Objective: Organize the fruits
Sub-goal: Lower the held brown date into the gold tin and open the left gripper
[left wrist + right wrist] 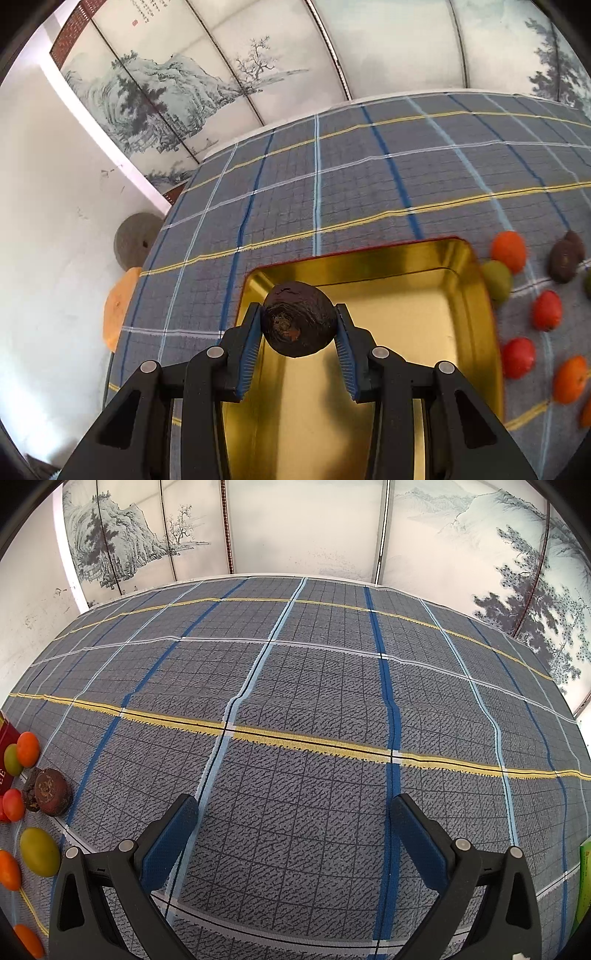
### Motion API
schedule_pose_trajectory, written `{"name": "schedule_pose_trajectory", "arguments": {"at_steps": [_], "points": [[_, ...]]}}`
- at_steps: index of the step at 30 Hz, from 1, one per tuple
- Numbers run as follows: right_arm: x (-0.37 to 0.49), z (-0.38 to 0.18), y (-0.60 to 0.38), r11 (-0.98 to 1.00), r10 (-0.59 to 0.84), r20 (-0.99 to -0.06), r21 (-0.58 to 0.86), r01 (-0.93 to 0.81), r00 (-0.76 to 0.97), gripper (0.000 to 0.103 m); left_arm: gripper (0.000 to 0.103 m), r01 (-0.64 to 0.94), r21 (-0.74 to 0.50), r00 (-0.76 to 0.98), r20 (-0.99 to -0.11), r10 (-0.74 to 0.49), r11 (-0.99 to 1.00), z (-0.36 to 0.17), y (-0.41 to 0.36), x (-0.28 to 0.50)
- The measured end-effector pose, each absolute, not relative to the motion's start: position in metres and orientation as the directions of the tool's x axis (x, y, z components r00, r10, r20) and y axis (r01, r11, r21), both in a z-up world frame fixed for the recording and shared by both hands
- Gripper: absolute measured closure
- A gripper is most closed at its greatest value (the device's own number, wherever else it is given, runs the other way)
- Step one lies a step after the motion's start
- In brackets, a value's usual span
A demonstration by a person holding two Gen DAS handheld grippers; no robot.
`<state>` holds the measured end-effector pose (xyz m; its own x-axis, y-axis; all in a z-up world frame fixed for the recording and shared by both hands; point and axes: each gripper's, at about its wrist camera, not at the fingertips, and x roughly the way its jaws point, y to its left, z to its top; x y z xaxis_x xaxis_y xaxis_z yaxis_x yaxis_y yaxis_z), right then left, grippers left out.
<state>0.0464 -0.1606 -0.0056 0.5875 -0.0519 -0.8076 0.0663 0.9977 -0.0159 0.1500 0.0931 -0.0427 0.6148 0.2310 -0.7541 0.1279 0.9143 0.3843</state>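
Note:
My left gripper (299,325) is shut on a dark brown round fruit (299,319) and holds it above the gold tray (406,258), which has a red outer rim. To the tray's right lie loose fruits: an orange one (508,251), a green one (496,280), a red one (546,310) and dark brown ones (563,260). My right gripper (295,830) is open and empty over the plaid cloth. At the left edge of the right wrist view lie a dark brown fruit (51,792), an orange one (28,748) and a green one (40,851).
A grey plaid tablecloth (314,701) covers the table. Painted screen panels (229,55) stand behind it. The tray's red side (7,734) shows at the right wrist view's left edge. A green object (583,878) sits at the right edge. An orange cushion (118,310) lies beyond the table's left edge.

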Motion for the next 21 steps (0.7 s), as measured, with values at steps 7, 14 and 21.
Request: {"name": "schedule_pose_trajectory", "arguments": {"at_steps": [7, 14, 21], "points": [[0.046, -0.006, -0.161, 0.998, -0.051, -0.807, -0.016, 0.066, 0.588, 0.000, 0.064, 0.092, 0.439, 0.635, -0.717, 0.287, 0.894, -0.036, 0.107, 0.165], [0.046, -0.005, -0.161, 0.998, -0.051, -0.807, -0.015, 0.066, 0.588, 0.000, 0.064, 0.108, 0.423, 0.593, -0.754, 0.283, 0.900, -0.055, 0.112, 0.177], [0.046, -0.005, -0.161, 0.998, -0.051, -0.807, -0.015, 0.066, 0.588, 0.000, 0.064, 0.098, 0.413, 0.585, -0.760, 0.283, 0.905, -0.063, 0.117, 0.184]]}}
